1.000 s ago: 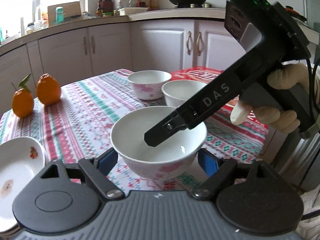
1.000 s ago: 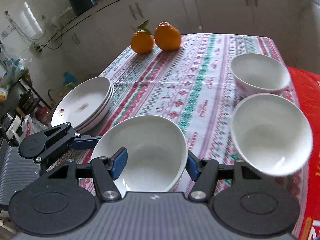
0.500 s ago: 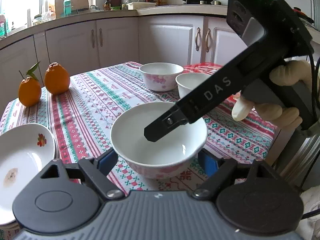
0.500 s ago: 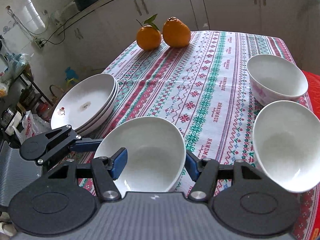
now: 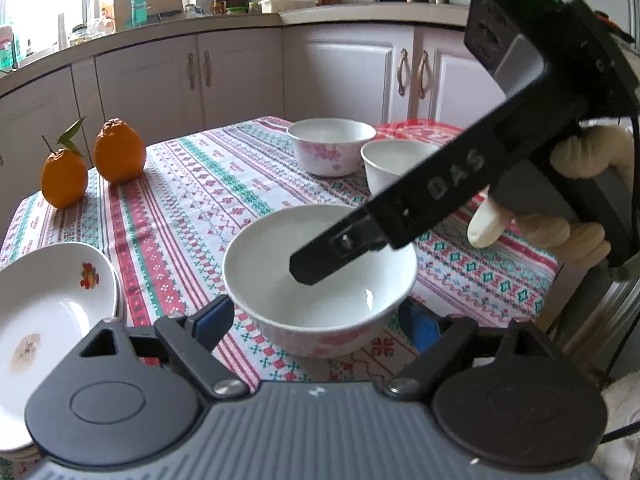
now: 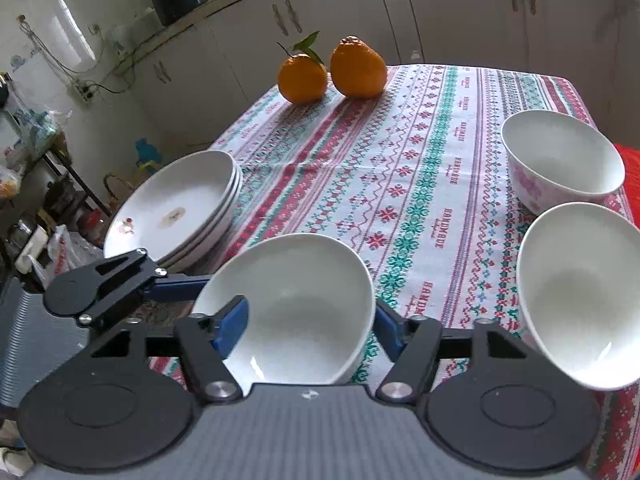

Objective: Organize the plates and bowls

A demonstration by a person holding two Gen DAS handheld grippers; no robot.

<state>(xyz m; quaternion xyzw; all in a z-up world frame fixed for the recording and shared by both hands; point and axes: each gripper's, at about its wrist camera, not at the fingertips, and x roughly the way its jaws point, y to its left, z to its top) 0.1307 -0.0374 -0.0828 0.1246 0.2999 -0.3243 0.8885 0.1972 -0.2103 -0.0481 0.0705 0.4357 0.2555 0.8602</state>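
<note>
Both claws opening since earlier frame: right claw [image 6: 310,326] releasing near bowl [image 5: 320,280] on tabletop [image 5: 208,200], left claw [image 5: 316,322] loose around it; next, withdraw, fetch another bowl [image 6: 580,292] for stacking

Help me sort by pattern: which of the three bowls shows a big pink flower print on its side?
The far bowl, the one beyond the other two. The bowl between the fingers and its neighbour show none there.
</note>
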